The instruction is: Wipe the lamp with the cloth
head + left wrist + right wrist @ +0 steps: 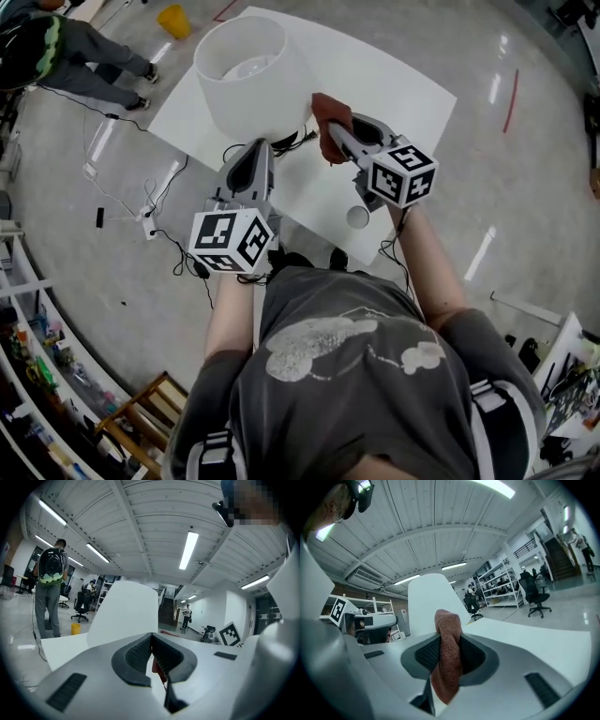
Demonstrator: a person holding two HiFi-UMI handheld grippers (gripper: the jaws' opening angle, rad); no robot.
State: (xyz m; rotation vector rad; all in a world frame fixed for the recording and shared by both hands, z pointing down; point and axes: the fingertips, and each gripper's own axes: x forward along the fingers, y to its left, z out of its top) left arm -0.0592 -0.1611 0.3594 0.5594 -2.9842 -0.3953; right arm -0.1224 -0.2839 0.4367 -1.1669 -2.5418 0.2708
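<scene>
The lamp stands upright near the far edge of the white table. Its long axis is vertical, and the open top of its white shade faces up toward the head camera. Dark cable lies on the table at its foot.

The right gripper has its jaws closed on a reddish-brown cloth, just to the right of the shade. In the right gripper view the cloth is bunched into a narrow strip between the pads. Its long axis runs across the jaws: a rounded fold stands above the tips and a tail hangs below them. This gripper points at the lamp, whose shade rises straight beyond the cloth.

The left gripper also points at the lamp, with its tips close under the near rim of the shade. Its jaws meet at the tips with nothing gripped between them. I cannot tell whether the tips touch the lamp.

A small white round thing sits on the near part of the table, below the right gripper. A person with a backpack stands on the floor well away to the left, near a yellow bucket.
</scene>
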